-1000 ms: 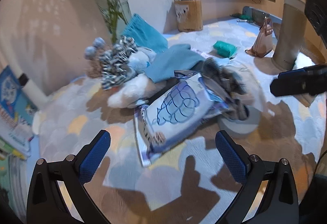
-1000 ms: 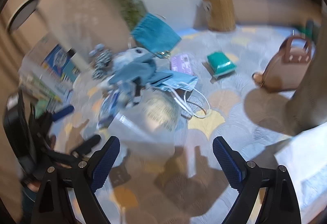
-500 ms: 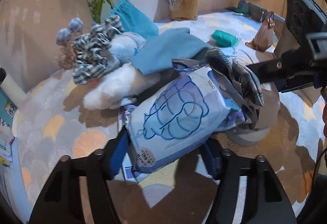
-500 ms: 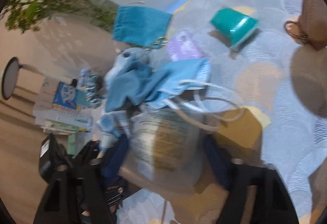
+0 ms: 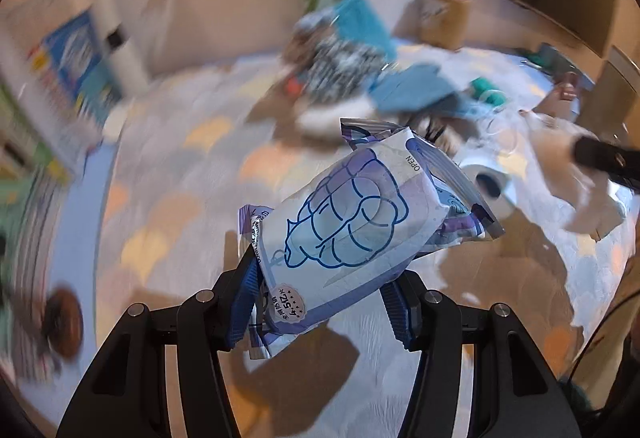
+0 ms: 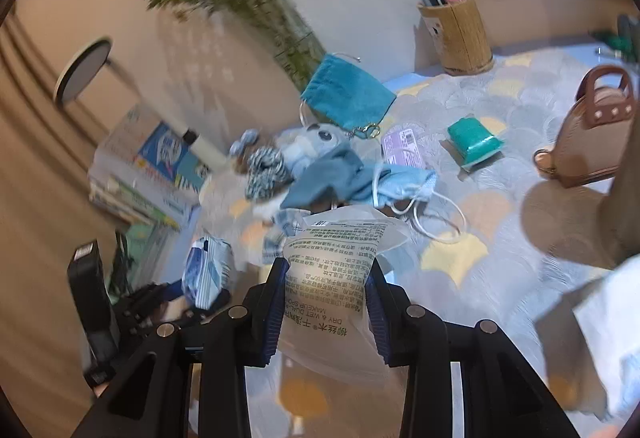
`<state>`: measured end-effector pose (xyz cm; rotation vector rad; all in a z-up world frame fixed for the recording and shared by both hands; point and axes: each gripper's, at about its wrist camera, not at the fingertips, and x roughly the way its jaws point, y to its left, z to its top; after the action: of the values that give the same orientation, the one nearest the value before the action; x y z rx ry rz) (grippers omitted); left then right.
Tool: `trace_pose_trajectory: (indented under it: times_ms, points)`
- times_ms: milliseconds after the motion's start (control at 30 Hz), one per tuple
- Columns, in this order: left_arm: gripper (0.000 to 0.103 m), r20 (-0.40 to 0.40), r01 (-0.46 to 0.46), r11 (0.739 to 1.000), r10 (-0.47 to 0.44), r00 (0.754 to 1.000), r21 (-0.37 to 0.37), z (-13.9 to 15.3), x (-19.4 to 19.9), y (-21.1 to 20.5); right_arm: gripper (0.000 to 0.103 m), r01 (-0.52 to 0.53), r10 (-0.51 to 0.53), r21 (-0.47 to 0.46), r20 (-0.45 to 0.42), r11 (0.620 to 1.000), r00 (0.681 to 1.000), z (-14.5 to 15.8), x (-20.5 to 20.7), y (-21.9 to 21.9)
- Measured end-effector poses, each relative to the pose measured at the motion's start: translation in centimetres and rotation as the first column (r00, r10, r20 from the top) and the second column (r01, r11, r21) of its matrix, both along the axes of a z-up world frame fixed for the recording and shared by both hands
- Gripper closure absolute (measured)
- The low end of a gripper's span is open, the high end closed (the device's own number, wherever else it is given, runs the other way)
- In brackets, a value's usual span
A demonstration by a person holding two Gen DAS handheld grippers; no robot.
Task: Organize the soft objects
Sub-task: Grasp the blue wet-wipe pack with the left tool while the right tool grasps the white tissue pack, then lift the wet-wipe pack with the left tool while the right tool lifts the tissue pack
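**Two soft packs lifted from the pile**

Our left hand-held gripper [image 5: 320, 298] clamps the wipes pack [image 5: 352, 222] by its near end. Our right hand-held gripper [image 6: 326, 302], jaws closing, pinches the clear sponge pack [image 6: 334, 278], clear of the pile [image 6: 320, 174] ahead on the worktop [image 6: 500, 198].

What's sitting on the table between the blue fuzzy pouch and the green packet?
In the right wrist view, a small purple packet lies between the blue pouch and the green packet, near the pouch's keyring.
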<state>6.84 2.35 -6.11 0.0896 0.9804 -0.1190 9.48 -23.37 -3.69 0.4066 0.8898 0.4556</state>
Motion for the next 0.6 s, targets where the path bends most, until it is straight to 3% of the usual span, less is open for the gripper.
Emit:
trace_pose_trajectory:
  times_ms: [167, 400, 467, 533, 600]
  points:
    - [0.045, -0.042, -0.056, 0.997, 0.058, 0.997, 0.046, -2.1, -1.6, -0.5, 0.066, -0.051, 0.047, -0.155, -0.033, 0.987, 0.998, -1.3, -2.8, 0.9]
    - [0.025, -0.079, 0.034, 0.999, -0.033, 0.996, 0.013, -1.9, -3.5, -2.6, 0.063, -0.069, 0.04, -0.208, -0.142, 0.976, 0.989, -4.7, -3.6, 0.4]
    - [0.023, -0.087, 0.093, 0.994, -0.097, 0.991, -0.05, -1.1, -4.4, -3.0, 0.053, -0.063, 0.034, -0.201, -0.146, 0.978, 0.989, -4.8, -3.7, 0.1]
    - [0.023, -0.118, 0.12, 0.984, -0.136, 0.984, -0.133, -0.8, -4.8, -2.9, 0.028, -0.051, 0.024, -0.206, -0.131, 0.977, 0.991, -4.5, -4.0, -0.1]
    - [0.023, -0.141, 0.134, 0.966, -0.168, 0.976, -0.221, -0.5, -5.0, -2.5, 0.022, -0.045, 0.022, -0.209, -0.111, 0.977, 0.994, -4.0, -4.4, 0.0]
